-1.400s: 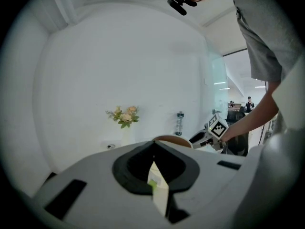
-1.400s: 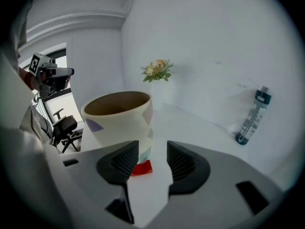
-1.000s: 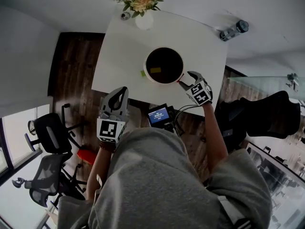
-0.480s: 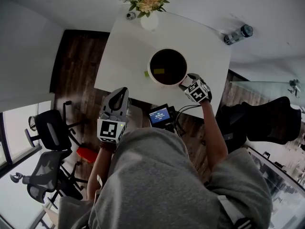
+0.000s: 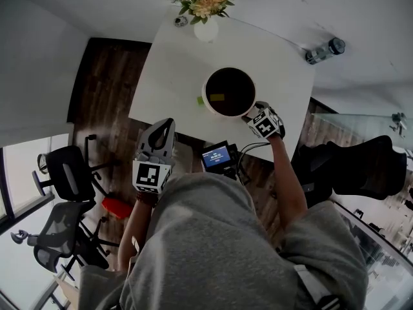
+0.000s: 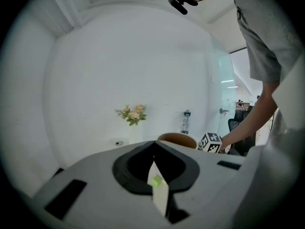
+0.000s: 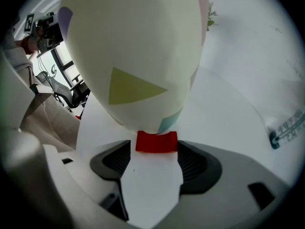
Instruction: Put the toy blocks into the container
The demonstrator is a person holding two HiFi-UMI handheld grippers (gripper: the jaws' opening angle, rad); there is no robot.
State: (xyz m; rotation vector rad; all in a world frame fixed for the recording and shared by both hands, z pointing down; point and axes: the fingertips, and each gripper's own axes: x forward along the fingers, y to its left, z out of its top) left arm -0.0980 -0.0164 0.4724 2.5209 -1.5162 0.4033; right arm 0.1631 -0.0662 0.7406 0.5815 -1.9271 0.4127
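A round container [image 5: 227, 92] with a dark inside stands on the white table [image 5: 168, 76]; a yellow block [image 5: 217, 97] lies in it. A green block [image 5: 201, 100] sits on the table by its left wall. My right gripper [image 5: 251, 110] points down at the container's near right side. Its jaws have just been opening and stand wide. A red block [image 7: 156, 142] lies on the table between the fingertips of the right gripper [image 7: 156, 149], against the foot of the container [image 7: 138, 56]. My left gripper [image 5: 168, 123] hovers shut and empty off the table's near edge.
A vase of flowers [image 5: 205, 24] and a small round object [image 5: 180, 21] stand at the table's far edge, a water bottle [image 5: 322, 49] at its far right corner. A device with a lit screen [image 5: 216, 155] hangs below the near edge. Office chairs [image 5: 64, 173] stand left.
My right gripper has sunk toward the table beside the container and tipped further down. The left gripper has stayed where it was.
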